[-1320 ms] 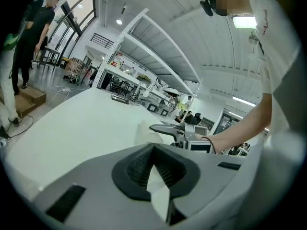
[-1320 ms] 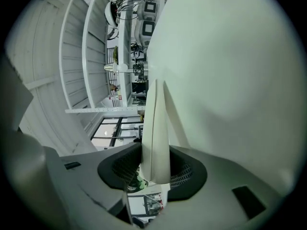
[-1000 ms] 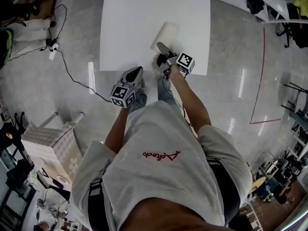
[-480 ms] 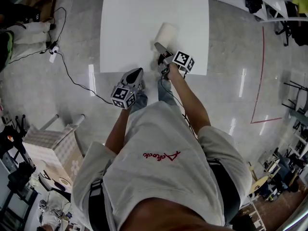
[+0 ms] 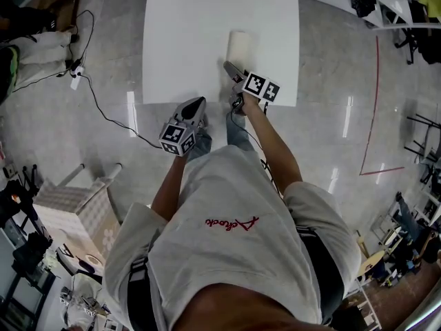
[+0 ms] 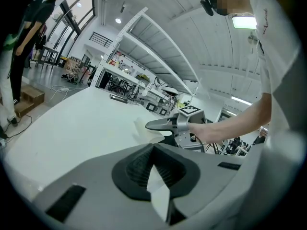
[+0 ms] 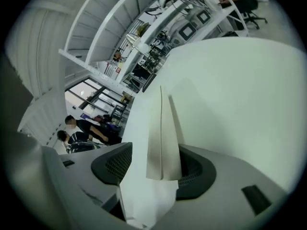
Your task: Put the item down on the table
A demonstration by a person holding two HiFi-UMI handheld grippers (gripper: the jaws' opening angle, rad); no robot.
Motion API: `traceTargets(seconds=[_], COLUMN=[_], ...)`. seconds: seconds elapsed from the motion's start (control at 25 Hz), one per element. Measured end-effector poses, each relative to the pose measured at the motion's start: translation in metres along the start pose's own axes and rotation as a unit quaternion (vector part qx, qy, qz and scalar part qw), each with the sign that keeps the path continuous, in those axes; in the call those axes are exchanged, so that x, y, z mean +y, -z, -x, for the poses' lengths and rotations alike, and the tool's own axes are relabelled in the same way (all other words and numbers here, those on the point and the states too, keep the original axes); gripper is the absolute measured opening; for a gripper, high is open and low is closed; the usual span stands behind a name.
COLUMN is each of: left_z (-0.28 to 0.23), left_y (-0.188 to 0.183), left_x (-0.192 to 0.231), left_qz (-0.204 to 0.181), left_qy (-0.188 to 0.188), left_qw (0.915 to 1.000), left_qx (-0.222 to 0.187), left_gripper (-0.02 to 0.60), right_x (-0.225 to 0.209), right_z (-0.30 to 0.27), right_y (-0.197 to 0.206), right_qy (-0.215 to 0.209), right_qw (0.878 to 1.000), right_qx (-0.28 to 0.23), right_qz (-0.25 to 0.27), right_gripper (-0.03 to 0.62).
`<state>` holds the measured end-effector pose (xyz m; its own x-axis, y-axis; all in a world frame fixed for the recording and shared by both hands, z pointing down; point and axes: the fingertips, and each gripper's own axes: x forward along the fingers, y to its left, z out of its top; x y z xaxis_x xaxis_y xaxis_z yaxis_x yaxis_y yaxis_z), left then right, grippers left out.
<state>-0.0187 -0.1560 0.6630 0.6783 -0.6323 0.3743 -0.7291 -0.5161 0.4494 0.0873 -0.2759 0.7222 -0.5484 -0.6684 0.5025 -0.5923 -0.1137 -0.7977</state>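
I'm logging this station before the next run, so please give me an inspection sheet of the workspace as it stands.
Surface: white table, bare apart from the item.
Job's things: folded pale item lies on the table, toward its right side.
Clutter: nothing seen.
Tools: right tool jaws opening, the item's near end between them, pads not pressing; left tool shut, empty, at the table's near edge.
Cables: black cable trails over the floor at left.
Surroundings: glossy floor with a red line; bystanders beyond.
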Motion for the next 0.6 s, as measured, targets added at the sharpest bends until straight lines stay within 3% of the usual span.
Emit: traceTargets(seconds=[0.16, 0.36, 0.52, 0.6], left_z=[-0.001, -0.002, -0.002, -0.002], left_y=[0.001, 0.001, 0.003, 0.003], left_x=[-0.002, -0.003, -0.001, -0.001], left_qz=[0.002, 0.002, 0.002, 0.001], left_qy=[0.0, 0.001, 0.002, 0.003], left_qw=[1.0, 1.0, 1.0, 1.0], left_qx=[0.002, 0.004, 0.004, 0.004], left_gripper=[0.015, 0.015, 0.015, 0.015], right_x=[-0.004, -0.009, -0.017, -0.02], right_z=[0.002, 0.004, 0.004, 0.004], right_y=[-0.007, -0.011, -0.012, -0.013], right_qy=[0.021, 0.067, 0.111, 0.135], right_qw=[0.999, 0.991, 0.974, 0.956], right_qx=[-0.01, -0.003, 0.01, 0.018], right_qz=[0.025, 0.114, 0.199, 0.259], right_gripper=[0.272, 0.279, 0.302, 0.31])
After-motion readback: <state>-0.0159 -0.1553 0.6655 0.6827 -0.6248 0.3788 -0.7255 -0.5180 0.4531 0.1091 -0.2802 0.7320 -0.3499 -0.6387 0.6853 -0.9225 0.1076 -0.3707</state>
